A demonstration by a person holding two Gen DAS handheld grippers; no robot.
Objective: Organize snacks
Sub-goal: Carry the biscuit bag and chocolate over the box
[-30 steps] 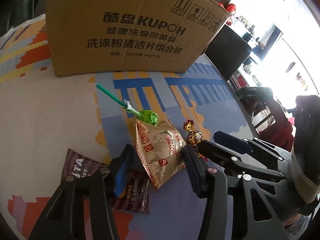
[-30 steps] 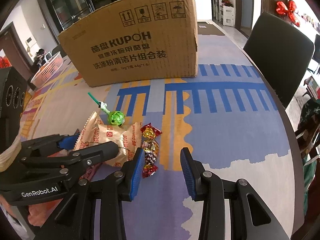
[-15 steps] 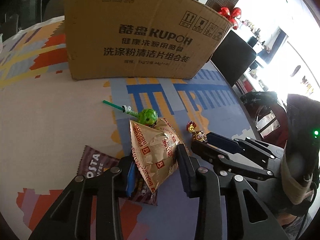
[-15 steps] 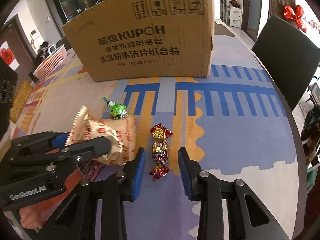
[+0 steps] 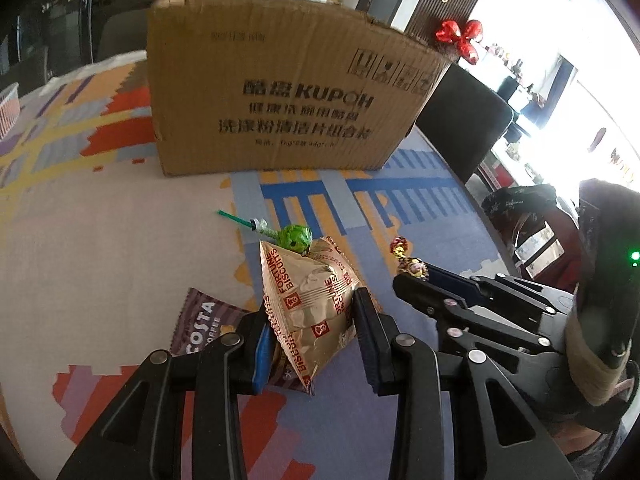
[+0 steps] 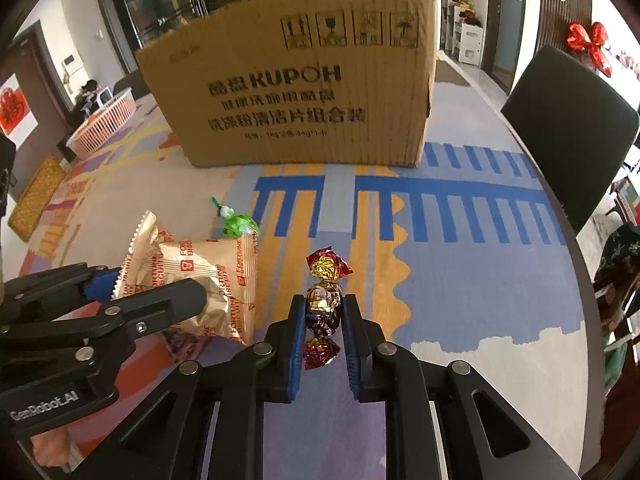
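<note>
Holding: left tool point(image 5: 312, 332) pinches the biscuit packet point(image 5: 310, 300) at its lower end, lifting it clear of the coffee sachet point(image 5: 202, 320)
Right tool point(image 6: 323, 330): pressed on the foil candy point(image 6: 323, 308); waist grip, ends free
Lollipop point(image 6: 239, 224): loose on tabletop point(image 6: 480, 280), mid-cloth
Carton point(image 6: 296, 92): far edge; likely destination

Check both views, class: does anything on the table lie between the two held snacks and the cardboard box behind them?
Only the green lollipop lies ahead of the biscuit packet. The wrapped candy has bare tablecloth up to the cardboard box.
</note>
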